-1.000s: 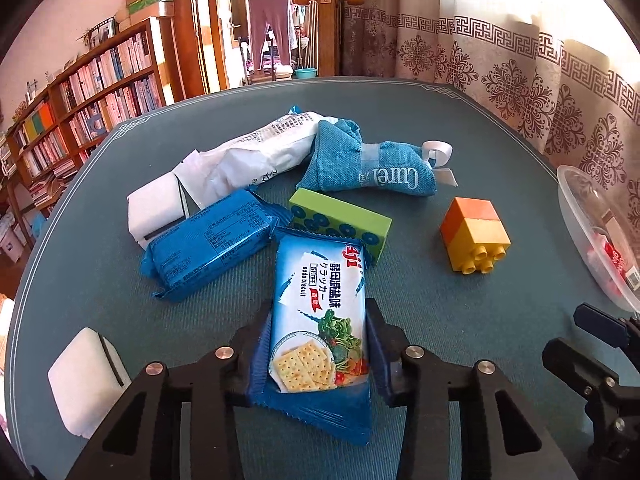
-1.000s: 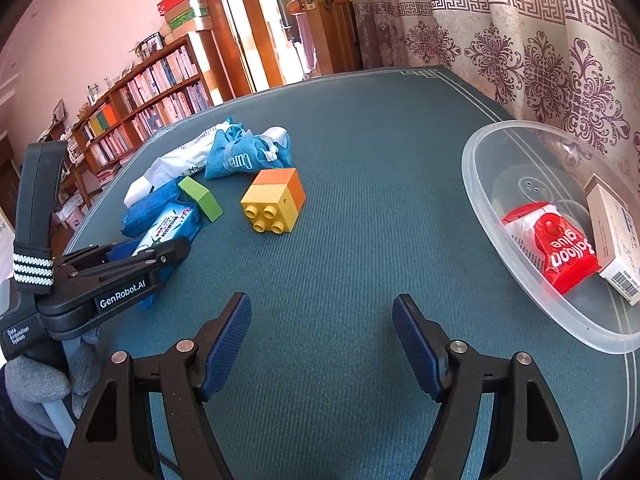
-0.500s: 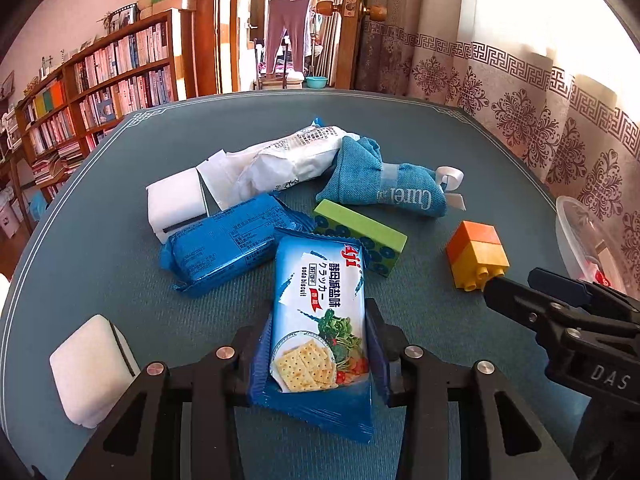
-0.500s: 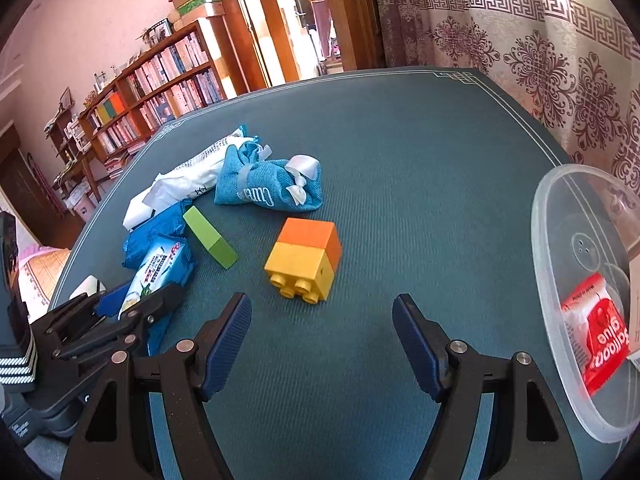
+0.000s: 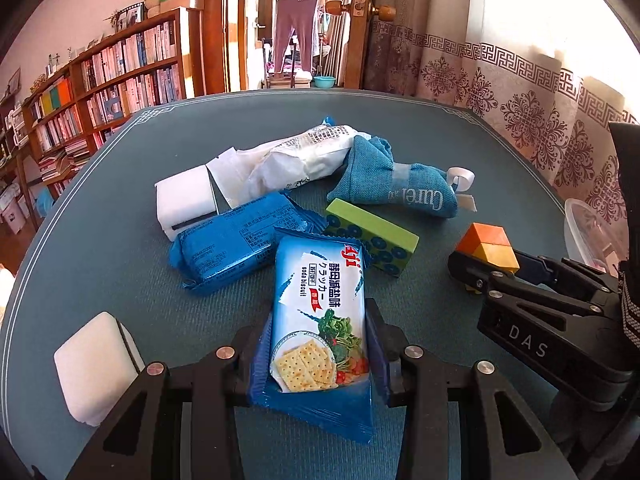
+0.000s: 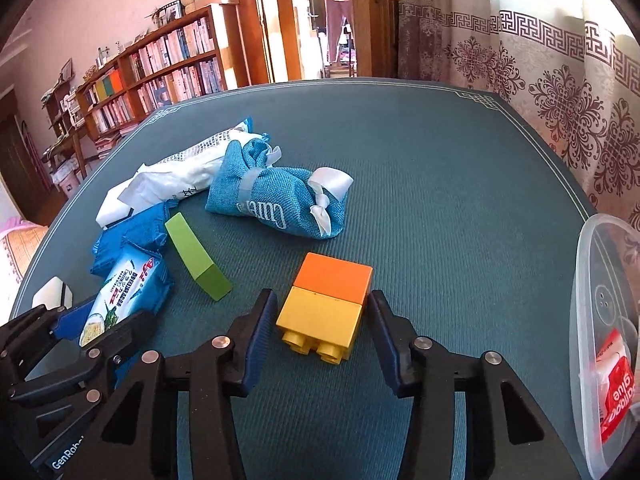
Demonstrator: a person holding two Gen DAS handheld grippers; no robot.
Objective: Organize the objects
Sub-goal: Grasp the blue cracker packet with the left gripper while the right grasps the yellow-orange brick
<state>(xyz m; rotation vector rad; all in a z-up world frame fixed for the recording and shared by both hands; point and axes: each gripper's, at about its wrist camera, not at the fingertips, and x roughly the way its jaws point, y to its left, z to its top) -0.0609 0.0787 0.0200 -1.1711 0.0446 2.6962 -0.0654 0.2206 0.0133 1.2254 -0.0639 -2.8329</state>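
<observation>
Where the left wrist view looks down its fingers, the left gripper (image 5: 318, 354) sits at bottom center with its jaws clamped on the sides of the soda cracker pack (image 5: 320, 312), which lies flat on the teal table (image 5: 120, 288). Above it, mid-frame: a dark blue foil pack (image 5: 232, 248), a green block (image 5: 372, 242), a white wrapped bundle (image 5: 288, 164) and a blue Curel pouch (image 5: 394, 188), all bunched together. White tissue packs sit at center left (image 5: 184, 204) and lower left (image 5: 94, 364). The right gripper's body fills the right edge, partly covering the orange-yellow brick (image 5: 486, 246). In the right wrist view, the right gripper (image 6: 322, 336) is at bottom center, jaws apart and straddling the orange-yellow brick (image 6: 326, 304), a pad just beside each flank; contact looks close but I can't confirm it. Brick lies on its side, studs toward the camera. Blue Curel pouch (image 6: 276, 204) is above it, green block (image 6: 196, 256) to its left, cracker pack (image 6: 124, 292) at lower left in the left gripper (image 6: 86, 326). A clear plastic bowl (image 6: 588, 280) holding a red packet (image 6: 616, 398) is cut off at the right edge.
</observation>
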